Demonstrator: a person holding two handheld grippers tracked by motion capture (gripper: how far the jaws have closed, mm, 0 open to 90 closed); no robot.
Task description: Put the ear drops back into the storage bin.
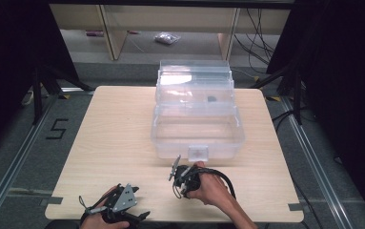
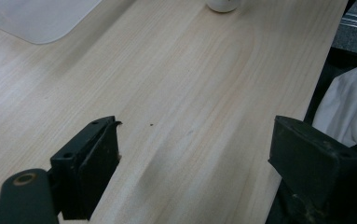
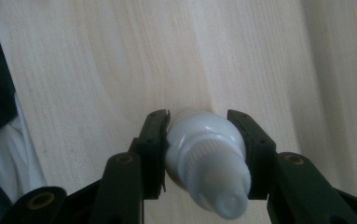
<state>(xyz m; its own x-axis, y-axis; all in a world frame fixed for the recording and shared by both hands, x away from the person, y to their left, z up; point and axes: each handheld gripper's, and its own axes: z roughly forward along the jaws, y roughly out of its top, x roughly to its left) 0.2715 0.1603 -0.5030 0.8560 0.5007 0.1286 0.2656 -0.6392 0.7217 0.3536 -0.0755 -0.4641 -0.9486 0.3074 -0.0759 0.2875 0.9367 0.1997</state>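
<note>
Two narrow pads of the right gripper pinch the small white bottle, near the clear box; its round, smooth body could squirt out when lifted.

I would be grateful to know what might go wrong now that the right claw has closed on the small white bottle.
1. The right claw pinches the white bottle on its rounded body, cap towards the camera; it may slip or swivel when lifted.
2. The clear plastic box stands just beyond that hand; its front wall and latch could be bumped on the way in.
3. The left claw sits open over the table, so it offers no support.
</note>
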